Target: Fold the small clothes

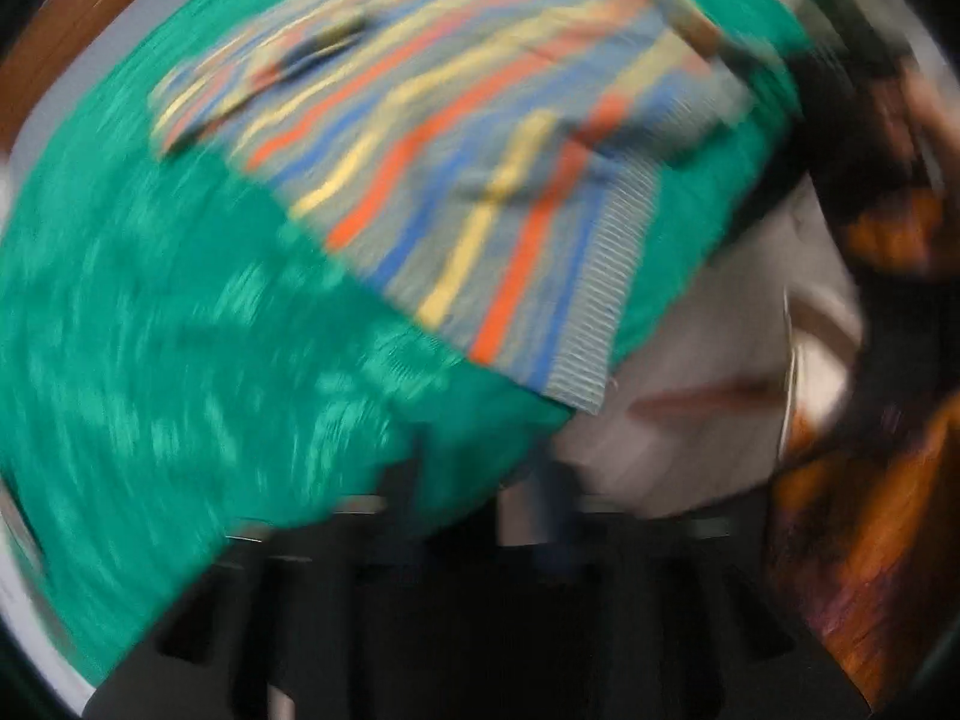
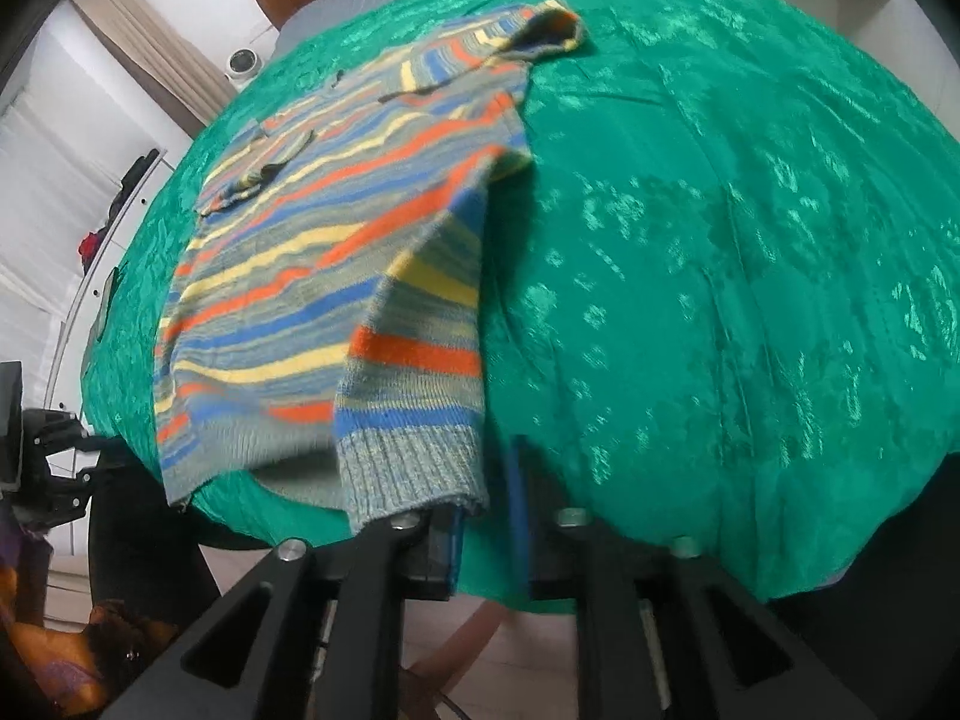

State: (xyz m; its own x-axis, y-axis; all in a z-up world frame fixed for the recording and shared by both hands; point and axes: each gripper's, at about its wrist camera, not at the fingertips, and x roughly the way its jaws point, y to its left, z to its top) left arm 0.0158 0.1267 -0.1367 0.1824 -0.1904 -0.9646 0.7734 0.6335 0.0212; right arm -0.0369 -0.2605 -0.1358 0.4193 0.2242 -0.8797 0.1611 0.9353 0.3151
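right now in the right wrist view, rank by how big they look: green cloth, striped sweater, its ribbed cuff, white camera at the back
1. green cloth
2. striped sweater
3. ribbed cuff, enlarged by nearness to the lens
4. white camera, far off, so true size is unsure

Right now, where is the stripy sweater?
The stripy sweater lies on the green cloth, left in the right wrist view, its cuff by the right tongs.

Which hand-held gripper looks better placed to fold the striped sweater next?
Probably the right hand-held gripper: its jaws stand open at the sweater's ribbed cuff. The left hand-held gripper hangs over bare green cloth, in a blurred view.
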